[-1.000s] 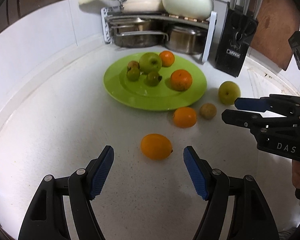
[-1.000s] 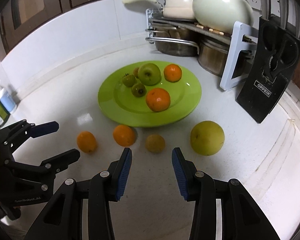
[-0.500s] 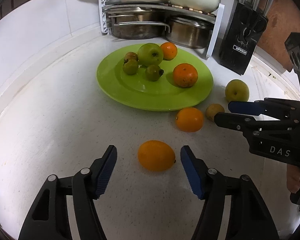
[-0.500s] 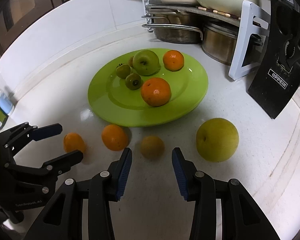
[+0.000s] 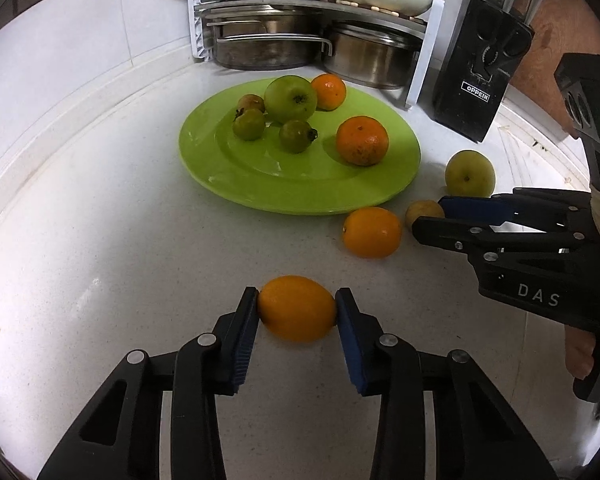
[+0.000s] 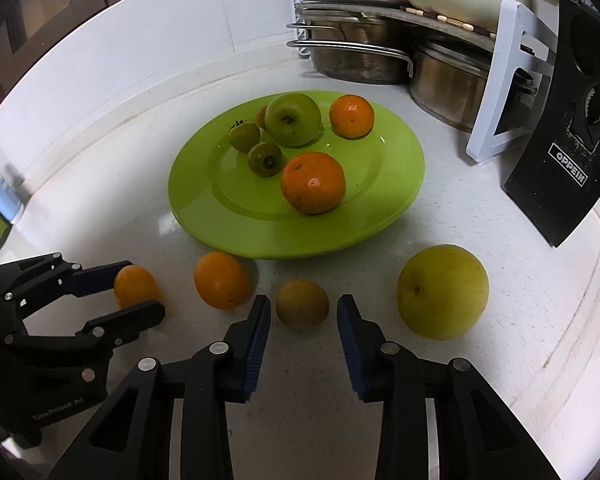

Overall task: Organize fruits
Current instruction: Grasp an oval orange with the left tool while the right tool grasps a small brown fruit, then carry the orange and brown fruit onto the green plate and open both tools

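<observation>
Orange (image 5: 297, 307) now clamped in left gripper (image 5: 296, 312), previously apart; right gripper (image 6: 303, 317) still apart around small fruit (image 6: 302, 303).

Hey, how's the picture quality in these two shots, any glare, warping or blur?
Left wrist view: strong fisheye bending of the counter edge, sharp focus, soft glare on the green plate. Right wrist view: same warping, dark corners, a bright highlight on the nearer orange on the plate, faint shadows.
</observation>
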